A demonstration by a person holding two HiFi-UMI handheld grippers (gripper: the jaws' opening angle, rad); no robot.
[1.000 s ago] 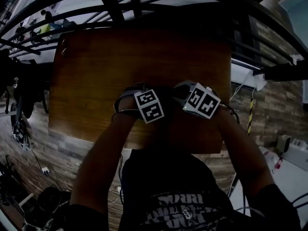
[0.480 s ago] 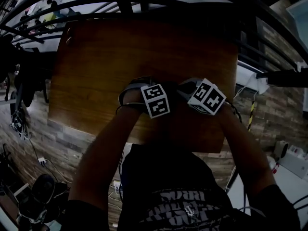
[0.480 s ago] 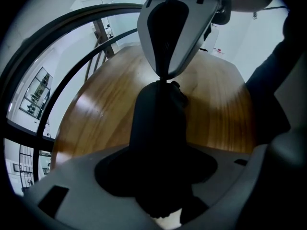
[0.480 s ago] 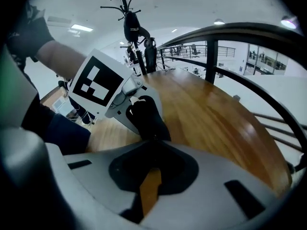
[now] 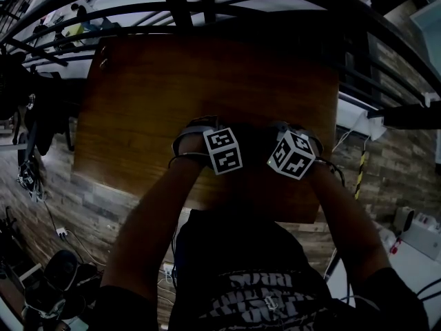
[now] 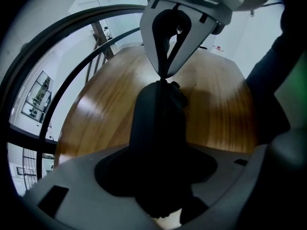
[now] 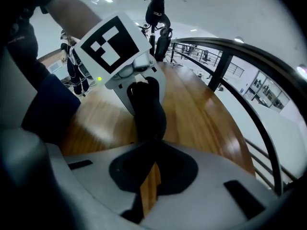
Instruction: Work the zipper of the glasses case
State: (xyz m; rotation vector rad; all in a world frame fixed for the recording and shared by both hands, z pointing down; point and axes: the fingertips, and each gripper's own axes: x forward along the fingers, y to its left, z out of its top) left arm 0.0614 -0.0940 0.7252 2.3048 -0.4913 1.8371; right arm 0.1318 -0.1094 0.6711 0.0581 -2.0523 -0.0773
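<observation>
The black glasses case (image 6: 158,119) stands between my left gripper's jaws, which are shut on its near end. My right gripper (image 6: 164,77) comes in from above with its tips pinched together at the case's far end, on the zipper pull; its jaws have just closed. In the right gripper view the case (image 7: 149,116) runs from my right gripper (image 7: 152,142) up to the left gripper (image 7: 143,96). From the head view only the two marker cubes (image 5: 224,150) (image 5: 291,154) show, side by side near the table's front edge; the case is hidden under them.
The wooden table (image 5: 151,95) stretches away behind the grippers. A dark curved railing (image 5: 207,5) runs past its far edge. A coat stand (image 7: 156,8) rises beyond the table. Cables and gear (image 5: 48,281) lie on the floor at lower left.
The right gripper's marker cube has rolled and dropped slightly toward me. The left gripper has stayed where it was.
</observation>
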